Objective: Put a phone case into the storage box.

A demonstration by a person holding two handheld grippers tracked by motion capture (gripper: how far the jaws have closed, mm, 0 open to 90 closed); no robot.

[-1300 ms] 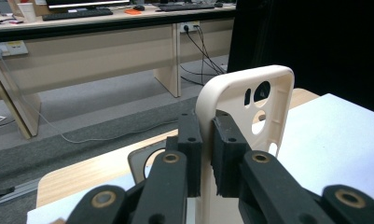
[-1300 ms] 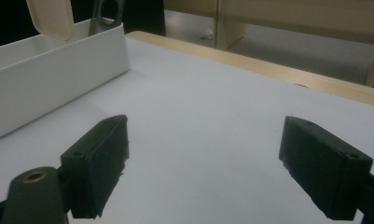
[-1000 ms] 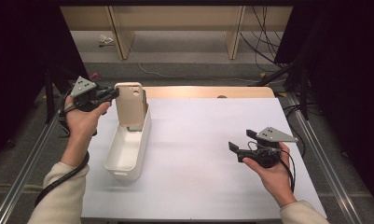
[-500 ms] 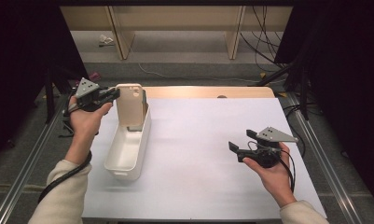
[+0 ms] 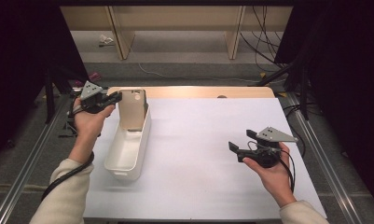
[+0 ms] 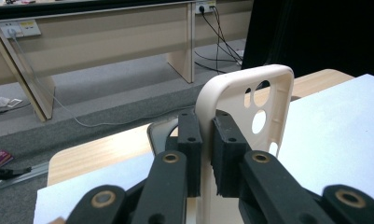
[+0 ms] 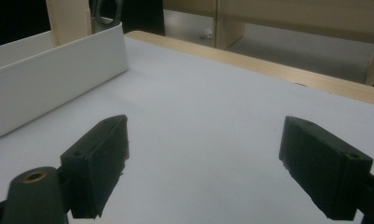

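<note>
Phone case (image 5: 132, 108) held upright by its edge in left hand-held gripper (image 5: 114, 97), over white bin's (image 5: 128, 154) far end. Right hand-held gripper (image 5: 240, 144) held open above bench (image 5: 198, 140).

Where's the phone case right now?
The phone case stands upright in the far end of the white bin, at the high view's left, clamped at its edge by the left gripper.

Two claws are showing — the left claw (image 5: 115, 97) and the right claw (image 5: 240, 146), one in each of two hands. One beige phone case (image 5: 131, 109) is standing in one white bin (image 5: 124, 161). One surface (image 5: 212, 158) is carrying it all — a single white sheet over one wooden top.
</note>
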